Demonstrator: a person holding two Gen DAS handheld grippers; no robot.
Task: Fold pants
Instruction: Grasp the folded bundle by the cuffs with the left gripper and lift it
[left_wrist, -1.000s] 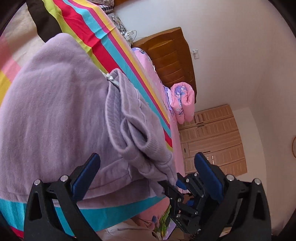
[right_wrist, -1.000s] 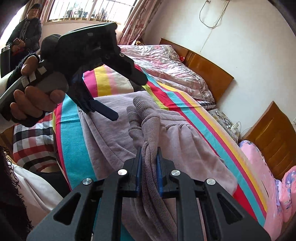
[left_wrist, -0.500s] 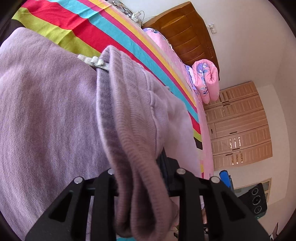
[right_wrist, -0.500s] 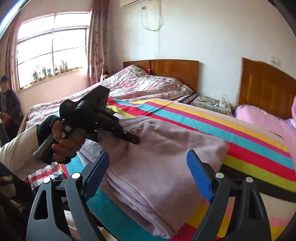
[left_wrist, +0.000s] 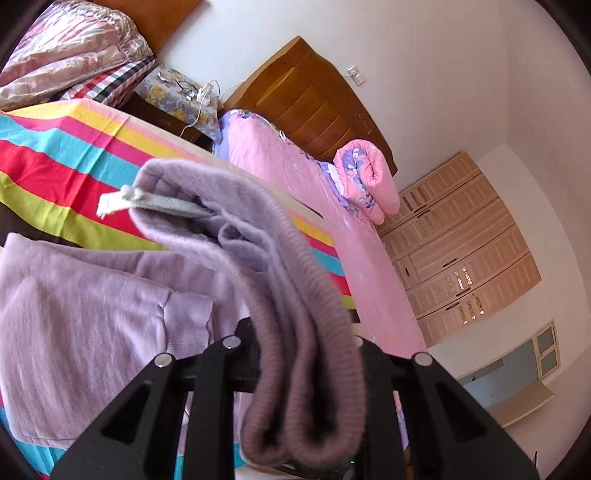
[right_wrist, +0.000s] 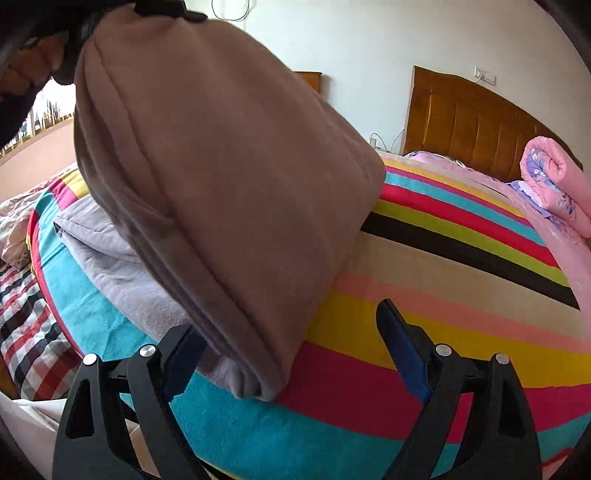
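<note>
The lilac pants (left_wrist: 74, 314) lie partly on the striped bedspread (left_wrist: 55, 162). Their ribbed end (left_wrist: 303, 332) is lifted and drapes over my left gripper (left_wrist: 295, 354), whose jaws are closing with the fabric pinched between them; the fingertips are hidden under the cloth. A white drawstring (left_wrist: 114, 201) sticks out of the raised fold. In the right wrist view the lifted pants (right_wrist: 221, 166) hang from the left gripper (right_wrist: 162, 7) at the top left. My right gripper (right_wrist: 288, 325) is open low over the bed, with the hanging fold's lower edge just ahead of its blue pads (right_wrist: 402, 354).
A person's hand (right_wrist: 33, 66) holds the left gripper. A rolled pink quilt (right_wrist: 554, 177) lies on a pink bed beside wooden headboards (right_wrist: 472, 122). A checked sheet (right_wrist: 26, 332) shows at the left, and a wardrobe (left_wrist: 461, 251) stands by the far wall.
My left gripper shut on the pants' ribbed end and rose with it, lifting the fold off the bed. My right gripper let go, opened wide and dropped lower toward the fold's bottom edge.
</note>
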